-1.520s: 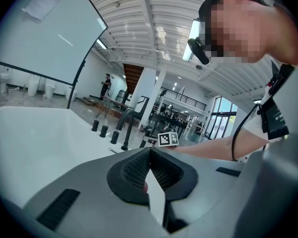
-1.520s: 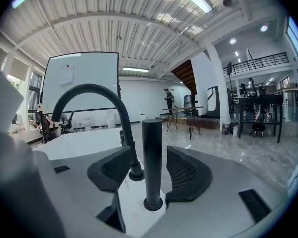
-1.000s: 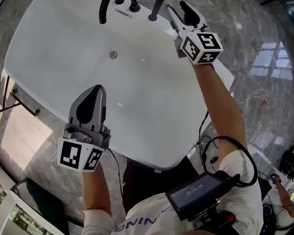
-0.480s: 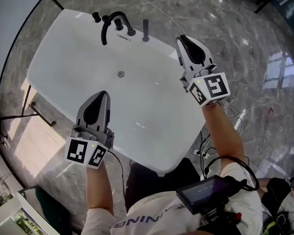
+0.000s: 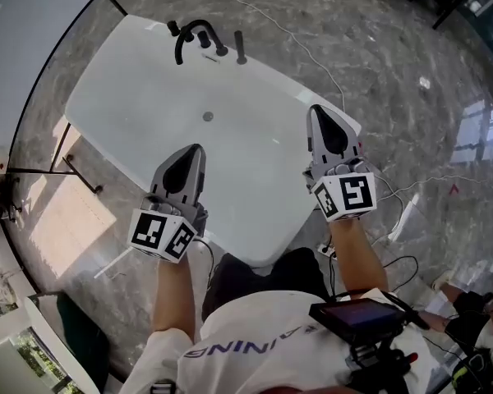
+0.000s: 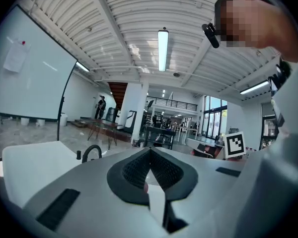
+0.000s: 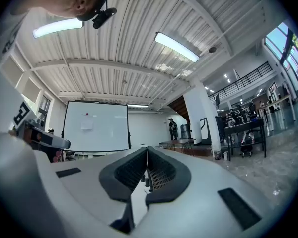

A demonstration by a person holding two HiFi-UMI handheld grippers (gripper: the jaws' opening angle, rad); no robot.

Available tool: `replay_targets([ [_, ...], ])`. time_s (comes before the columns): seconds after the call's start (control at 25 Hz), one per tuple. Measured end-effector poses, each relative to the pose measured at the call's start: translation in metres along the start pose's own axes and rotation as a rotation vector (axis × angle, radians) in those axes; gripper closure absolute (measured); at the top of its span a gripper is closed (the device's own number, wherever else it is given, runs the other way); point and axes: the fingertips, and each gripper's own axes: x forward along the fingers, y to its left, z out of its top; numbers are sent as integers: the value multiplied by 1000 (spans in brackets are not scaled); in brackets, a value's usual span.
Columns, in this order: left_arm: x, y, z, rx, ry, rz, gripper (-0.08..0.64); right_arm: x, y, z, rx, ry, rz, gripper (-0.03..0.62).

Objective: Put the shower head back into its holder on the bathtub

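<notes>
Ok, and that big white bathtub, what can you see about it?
The bathtub is big, smooth and glossy white with rounded corners, standing on a grey marbled floor. At its far end is a curved black faucet with small black knobs, and beside it a straight black stick, probably the shower head, standing upright. A small round metal drain sits in its bottom. The left gripper and right gripper hang over its near end, apparently not touching.

A white bathtub [image 5: 148,97] stands on the grey marbled floor [image 5: 378,31], a thin cable [image 5: 289,33] lying beside it.
</notes>
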Motion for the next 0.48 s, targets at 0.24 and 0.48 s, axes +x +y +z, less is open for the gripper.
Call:
replay_targets([
  [0.24, -51, -1, 19, 13, -32, -16, 546, -55, 39, 42, 38, -5, -22, 578],
  [0.48, -130, 17, 41, 43, -70, -41, 546, -85, 127, 72, -15, -10, 13, 578],
])
